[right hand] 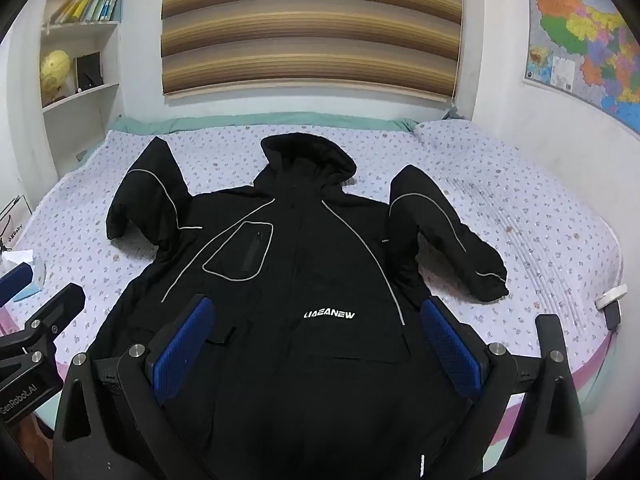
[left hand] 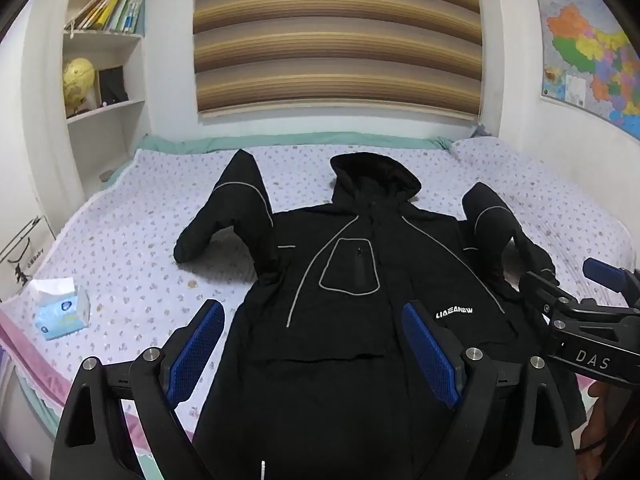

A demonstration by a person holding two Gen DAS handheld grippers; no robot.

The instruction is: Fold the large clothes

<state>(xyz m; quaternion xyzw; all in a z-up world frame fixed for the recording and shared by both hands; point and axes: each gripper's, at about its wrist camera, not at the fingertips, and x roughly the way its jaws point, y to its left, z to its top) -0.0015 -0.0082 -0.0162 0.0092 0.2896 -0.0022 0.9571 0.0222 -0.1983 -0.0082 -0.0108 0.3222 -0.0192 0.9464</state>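
**Black jacket spread flat on the bed, both grippers wide and empty above its hem**

Left wrist view: the black hooded jacket [left hand: 344, 280] lies front up across the middle of the frame on the floral bedspread [left hand: 132, 248], hood toward the striped blind [left hand: 336, 36] at the top, both sleeves bent at its sides. The left gripper [left hand: 316, 356] fills the bottom of the frame with its blue pads [left hand: 196, 344] spread wide, nothing between them; the jacket's lower front shows in the gap beyond them. The left pad sits over bare bedspread just beside the jacket's edge. The right gripper [left hand: 576, 292] enters at the right edge near the sleeve there. A tissue pack [left hand: 60, 312] lies at lower left.

Right wrist view: the jacket [right hand: 304, 264] again fills the centre, its white lettering between the two pads. The right gripper [right hand: 320, 348] at the bottom stands wide open and holds nothing; both pads [right hand: 448, 344] hang over the jacket's lower body. The left gripper [right hand: 44, 320] shows at the left edge.
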